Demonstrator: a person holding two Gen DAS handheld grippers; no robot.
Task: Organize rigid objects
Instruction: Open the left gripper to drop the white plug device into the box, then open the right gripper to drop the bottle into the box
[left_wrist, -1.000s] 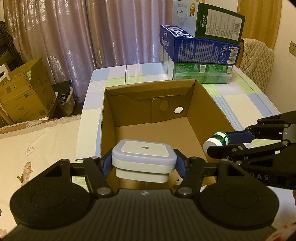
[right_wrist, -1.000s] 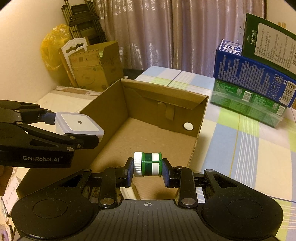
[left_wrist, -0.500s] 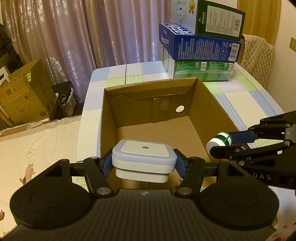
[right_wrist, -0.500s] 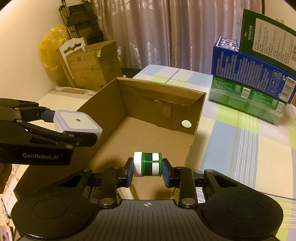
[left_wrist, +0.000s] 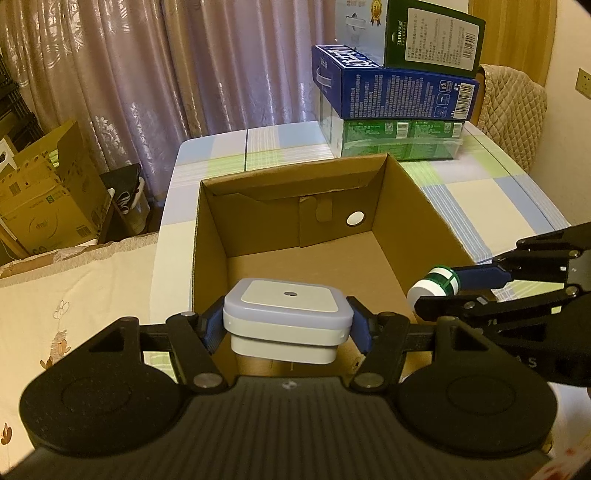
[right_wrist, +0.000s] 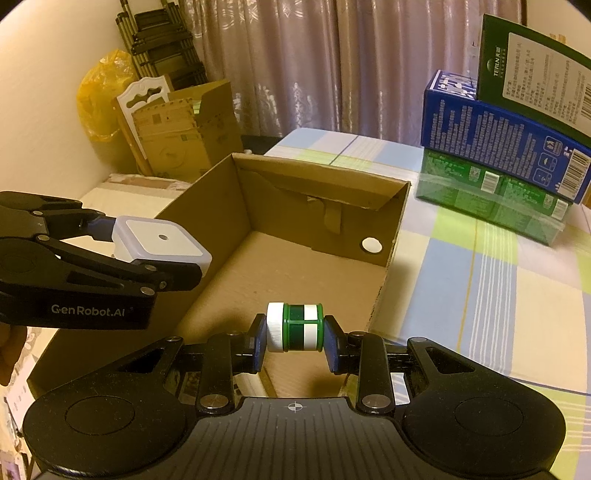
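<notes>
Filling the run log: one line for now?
left gripper: holds white night light | right gripper: holds green bottle | both over cardboard box

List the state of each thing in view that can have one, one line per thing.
Left hand-held gripper: shut on the white square plug-in device.
White square plug-in device: held level above the box's near edge.
Right hand-held gripper: shut on the small green-and-white bottle.
Small green-and-white bottle: held on its side, cap on.
Open brown cardboard box: open-topped, nothing inside.
Three stacked cartons: closed.

Your left claw (left_wrist: 288, 325) and right claw (right_wrist: 294, 341) both point downward, side by side, each clamped on something.
</notes>
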